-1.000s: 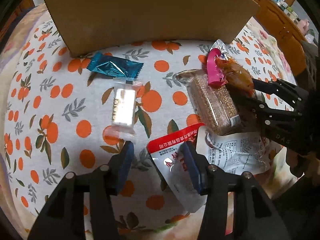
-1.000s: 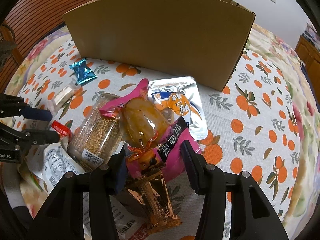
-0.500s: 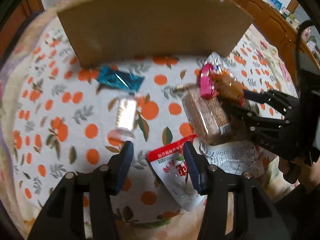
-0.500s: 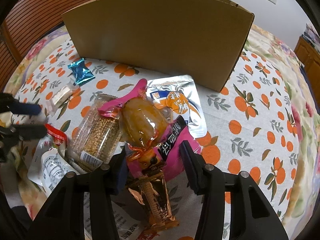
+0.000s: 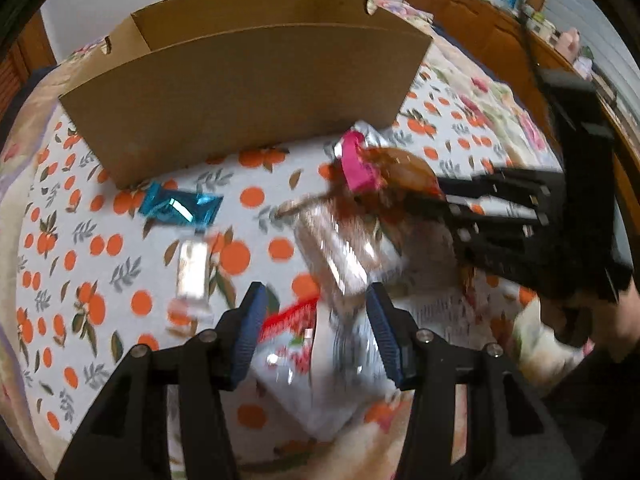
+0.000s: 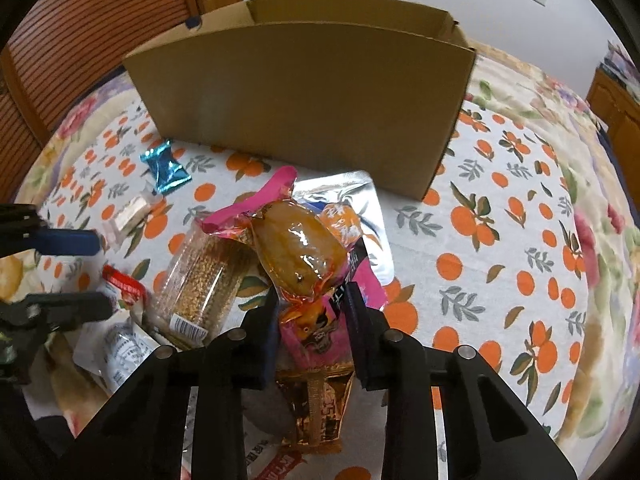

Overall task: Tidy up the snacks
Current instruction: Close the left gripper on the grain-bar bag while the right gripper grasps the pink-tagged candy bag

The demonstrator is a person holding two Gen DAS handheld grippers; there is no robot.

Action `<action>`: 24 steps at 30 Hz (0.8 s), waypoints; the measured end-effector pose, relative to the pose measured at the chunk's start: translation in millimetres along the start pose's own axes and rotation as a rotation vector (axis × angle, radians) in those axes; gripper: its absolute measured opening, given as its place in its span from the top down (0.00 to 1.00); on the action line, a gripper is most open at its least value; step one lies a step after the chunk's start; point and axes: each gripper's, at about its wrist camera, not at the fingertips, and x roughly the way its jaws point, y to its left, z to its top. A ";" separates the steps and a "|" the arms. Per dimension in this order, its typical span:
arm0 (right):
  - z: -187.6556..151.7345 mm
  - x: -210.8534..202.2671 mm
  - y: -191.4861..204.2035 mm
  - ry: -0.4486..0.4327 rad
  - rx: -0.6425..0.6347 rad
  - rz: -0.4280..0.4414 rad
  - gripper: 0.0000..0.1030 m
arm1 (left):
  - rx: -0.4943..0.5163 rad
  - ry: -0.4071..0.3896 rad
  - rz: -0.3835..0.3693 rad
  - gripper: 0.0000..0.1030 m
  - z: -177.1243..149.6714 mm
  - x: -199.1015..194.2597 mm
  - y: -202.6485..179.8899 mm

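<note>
The box (image 6: 304, 108) stands open-topped at the far side of the worktop (image 6: 500, 240), snacks heaped just before it. The step in hand looks like the first pick: the right claw (image 6: 312, 304) is clamped on the pink pack (image 6: 300, 248) (its near end pinched between the fingers), which seems raised over the grain bar (image 6: 200, 280). The left claw (image 5: 316, 332) hovers open and empty over the red-topped pouch (image 5: 292, 320). Next move, I judge: carry the pack over the box wall and release inside.
</note>
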 end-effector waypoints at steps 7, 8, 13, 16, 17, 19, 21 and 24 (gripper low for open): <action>2.5 -8.2 -7.1 -0.027 0.038 0.033 0.73 | 0.002 0.084 -0.015 0.49 18.7 45.5 -13.5; 3.0 -9.9 -7.6 -0.031 0.041 0.039 0.74 | -0.006 0.070 -0.032 0.47 21.5 47.9 -14.4; 4.9 -13.2 -10.0 -0.038 0.052 0.057 0.90 | -0.018 0.097 -0.023 0.46 33.5 61.5 -21.0; 6.0 -9.4 -9.5 -0.032 0.042 0.056 0.94 | 0.006 0.098 -0.005 0.45 33.9 65.4 -26.6; 7.2 -9.3 -10.8 -0.034 0.046 0.062 0.94 | 0.020 0.096 0.006 0.45 34.3 66.1 -28.7; 9.1 -9.2 -14.5 -0.038 0.062 0.072 0.94 | 0.044 0.091 0.018 0.51 35.4 67.2 -32.2; 10.0 -8.7 -18.7 -0.041 0.073 0.083 0.96 | 0.062 0.088 0.005 0.55 36.8 67.8 -33.9; 11.0 -10.8 -25.3 -0.049 0.093 0.102 0.98 | 0.052 0.085 -0.017 0.58 38.0 66.1 -30.9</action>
